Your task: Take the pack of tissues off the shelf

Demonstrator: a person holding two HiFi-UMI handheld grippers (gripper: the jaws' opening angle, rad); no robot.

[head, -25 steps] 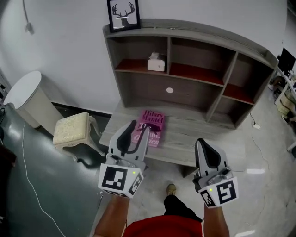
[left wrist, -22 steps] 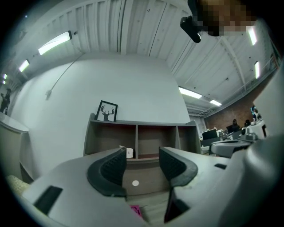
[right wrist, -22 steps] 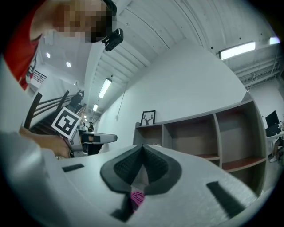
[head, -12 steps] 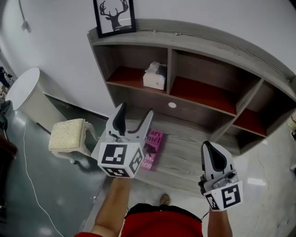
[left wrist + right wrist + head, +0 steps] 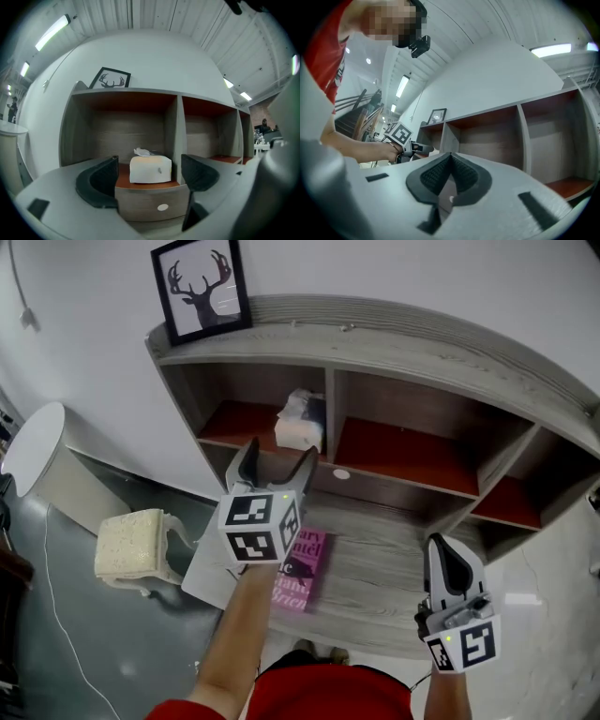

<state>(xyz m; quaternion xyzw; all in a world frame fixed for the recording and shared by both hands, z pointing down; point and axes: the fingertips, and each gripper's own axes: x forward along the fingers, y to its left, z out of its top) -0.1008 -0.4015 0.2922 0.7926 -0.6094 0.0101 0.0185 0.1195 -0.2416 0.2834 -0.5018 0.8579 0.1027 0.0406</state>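
Note:
The white pack of tissues [image 5: 300,423] [image 5: 150,168] stands in the upper left compartment of the grey wooden shelf [image 5: 422,329], against the divider, on a red board. My left gripper [image 5: 278,457] [image 5: 149,161] is held up in front of that compartment, a short way from the pack and lined up with it. Its jaws are opening and nothing is between them. My right gripper [image 5: 447,549] [image 5: 450,157] hangs low at the right over the shelf's bottom board, shut and empty.
A pink book [image 5: 300,568] lies on the bottom board under my left arm. A framed deer picture [image 5: 200,287] stands on the shelf top at the left. A cushioned stool [image 5: 131,545] and a white round table [image 5: 33,442] are left of the shelf.
My left gripper has risen and gone forward toward the tissue compartment, and its jaws have spread wide. The view has closed in on the shelf. The right gripper stays low and shut.

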